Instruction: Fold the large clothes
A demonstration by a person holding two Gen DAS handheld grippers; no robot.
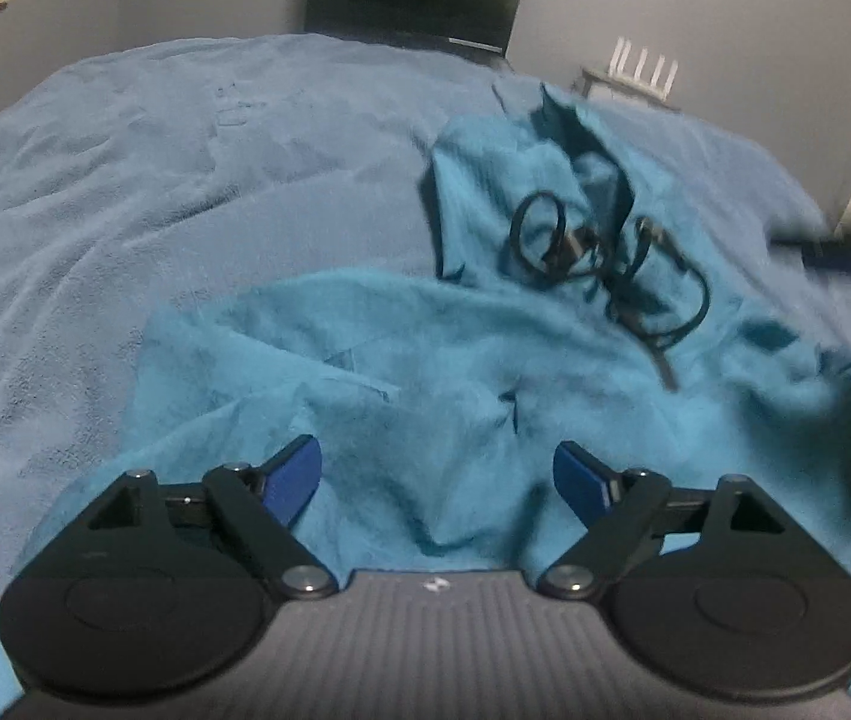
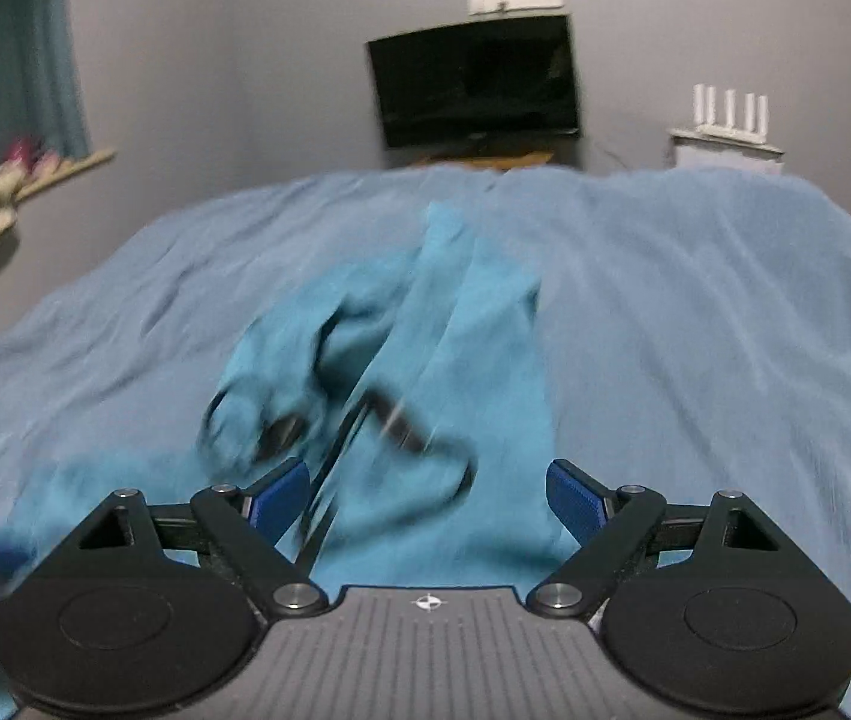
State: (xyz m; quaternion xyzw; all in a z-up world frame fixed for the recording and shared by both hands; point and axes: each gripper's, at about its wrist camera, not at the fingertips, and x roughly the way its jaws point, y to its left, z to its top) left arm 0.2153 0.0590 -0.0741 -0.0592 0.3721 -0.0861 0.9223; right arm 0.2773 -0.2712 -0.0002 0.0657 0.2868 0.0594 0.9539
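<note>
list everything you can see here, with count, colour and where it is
garment: 1, teal, crumpled on the bed, in front of both grippers
cable: 1, black, coiled loosely on top of the garment
blanket: 1, pale blue, covering the bed
screen: 1, black, against the far wall beyond the bed
router: 1, white with four aerials, on a small shelf right of the screen
curtain: 1, dark teal, far left
wall: grey, behind the bed
left gripper: 1, black with blue pads, open over the garment, nothing between the pads
right gripper: 1, black with blue pads, open, over the garment and cable, gripping neither
</note>
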